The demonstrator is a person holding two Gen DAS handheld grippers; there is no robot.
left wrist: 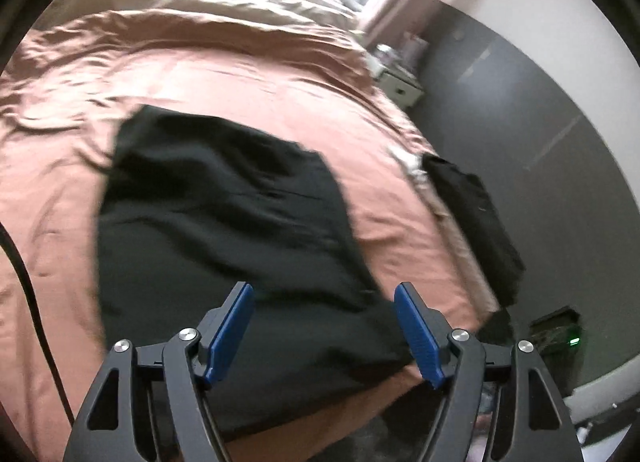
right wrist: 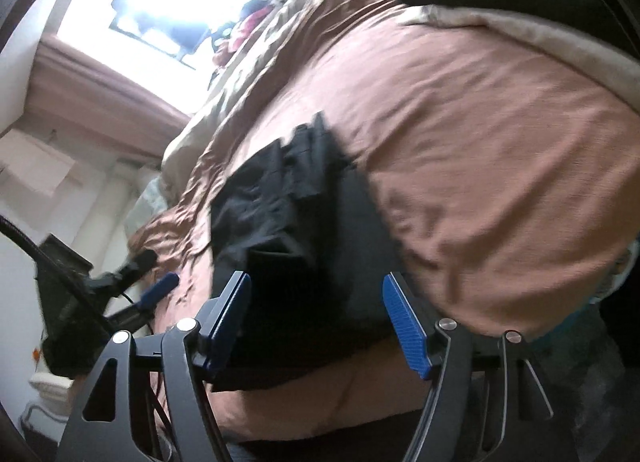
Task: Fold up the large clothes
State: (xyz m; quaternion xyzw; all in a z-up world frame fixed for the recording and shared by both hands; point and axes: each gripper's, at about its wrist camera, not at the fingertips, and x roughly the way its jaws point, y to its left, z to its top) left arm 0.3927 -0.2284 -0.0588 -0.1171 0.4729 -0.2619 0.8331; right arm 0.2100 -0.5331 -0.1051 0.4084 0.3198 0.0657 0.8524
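Your left gripper (left wrist: 324, 326) jaws wide open, right gripper (right wrist: 316, 322) same, both holding nothing, black garment (left wrist: 224, 214) flat on bed (left wrist: 240, 74) near edge

No readable text, labels, brands or numbers in either view. Too blurred to make out any print on the black garment (left wrist: 224, 214), the bedding or the far clutter.
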